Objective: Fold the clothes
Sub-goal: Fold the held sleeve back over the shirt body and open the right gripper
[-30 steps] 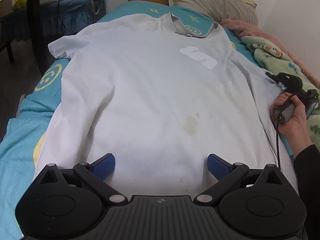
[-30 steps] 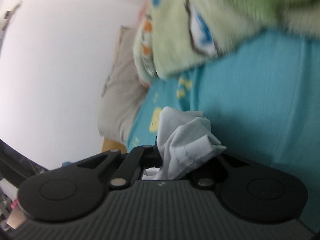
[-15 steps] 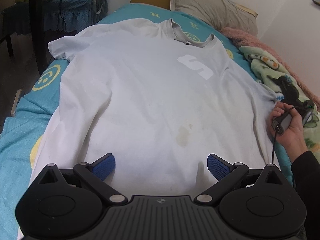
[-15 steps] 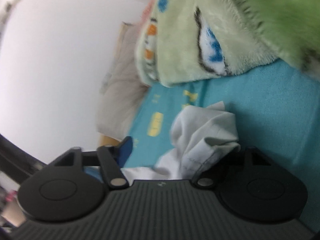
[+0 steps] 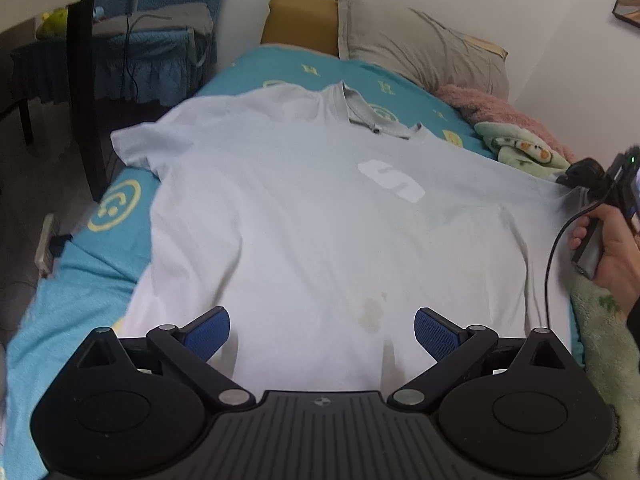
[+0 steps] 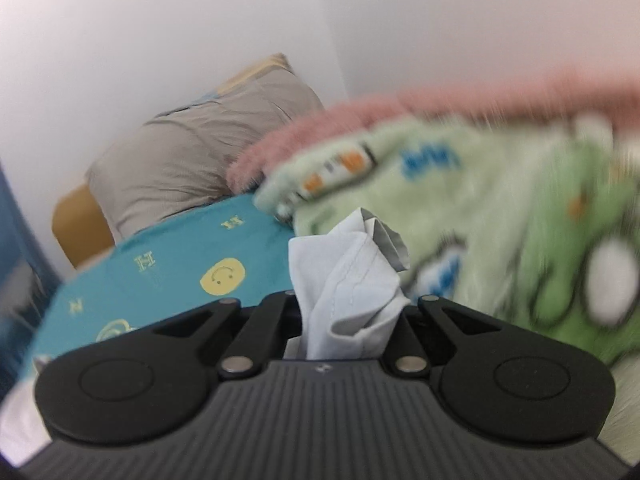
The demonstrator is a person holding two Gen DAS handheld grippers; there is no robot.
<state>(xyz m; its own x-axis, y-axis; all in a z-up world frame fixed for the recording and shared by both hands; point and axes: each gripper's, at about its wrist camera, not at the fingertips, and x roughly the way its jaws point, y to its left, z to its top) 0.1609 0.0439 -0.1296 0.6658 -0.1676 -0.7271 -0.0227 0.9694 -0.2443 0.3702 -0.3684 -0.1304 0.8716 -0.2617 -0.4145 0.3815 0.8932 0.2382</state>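
right gripper [image 6: 352, 312] just re-clamped on the sleeve [image 6: 352, 264] of the white t-shirt [image 5: 320, 220] lying flat on the bed [image 5: 68, 288], left gripper [image 5: 322, 330] hovers wide open and empty, so the sleeve fold looks imminent

— Where did the left wrist camera sit?
— Low over the foot of the bed [image 5: 120, 200], facing up its length toward the grey pillow [image 5: 420, 44], wide and fairly high.
— And the right one?
— Down close at the bed's right edge, tilted up toward the wall. Both caught that pillow [image 6: 200, 160] and the green blanket [image 6: 500, 220].
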